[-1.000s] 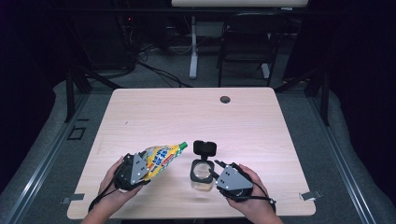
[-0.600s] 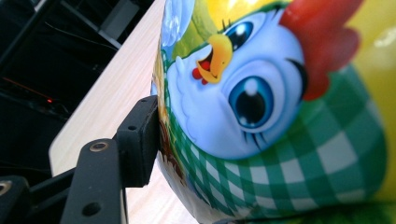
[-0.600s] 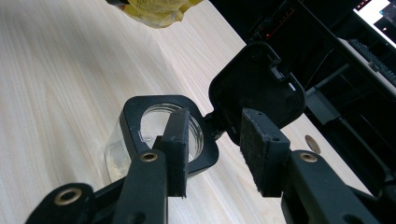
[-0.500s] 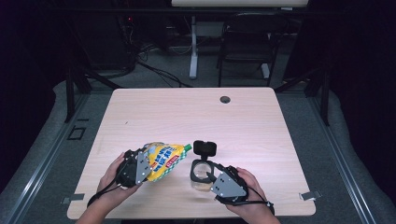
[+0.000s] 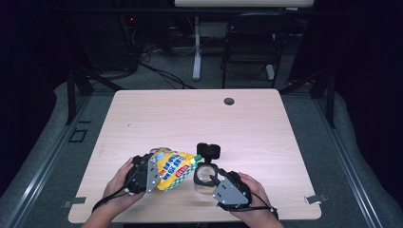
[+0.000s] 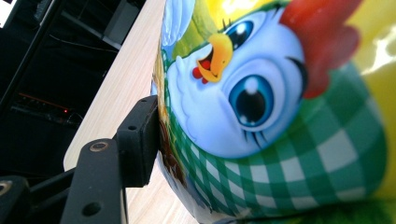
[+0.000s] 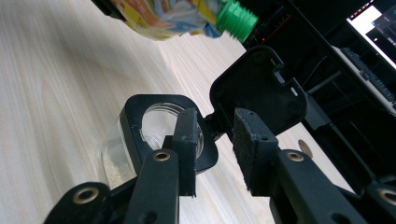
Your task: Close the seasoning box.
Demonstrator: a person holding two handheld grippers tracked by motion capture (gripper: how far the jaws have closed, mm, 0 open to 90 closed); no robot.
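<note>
My left gripper [image 5: 160, 172] is shut on a yellow pouch [image 5: 175, 167] that lies tilted, its green cap [image 5: 196, 158] towards a small clear container [image 5: 205, 184]. In the left gripper view a black finger [image 6: 137, 140] presses the pouch [image 6: 261, 116], which is printed with a cartoon chicken and green checks. The container's black flip lid [image 5: 209, 150] stands open. My right gripper [image 5: 214, 179] is at the container's near side. Its jaws have just been closing. In the right gripper view the right gripper [image 7: 215, 135] still has a gap, with the lid's hinge just beyond the tips. The pouch's cap [image 7: 237, 19] hangs above the lid [image 7: 261, 93].
The wooden table [image 5: 180, 118] has a round dark grommet [image 5: 229, 101] near its far edge. A chair [image 5: 252, 42] and a desk leg [image 5: 196, 47] stand beyond the table. The container holds a little pale powder [image 7: 112, 163].
The pouch has swung right, bringing its green cap close over the container's open lid. My right gripper has shifted slightly left towards the container and its jaws have narrowed.
</note>
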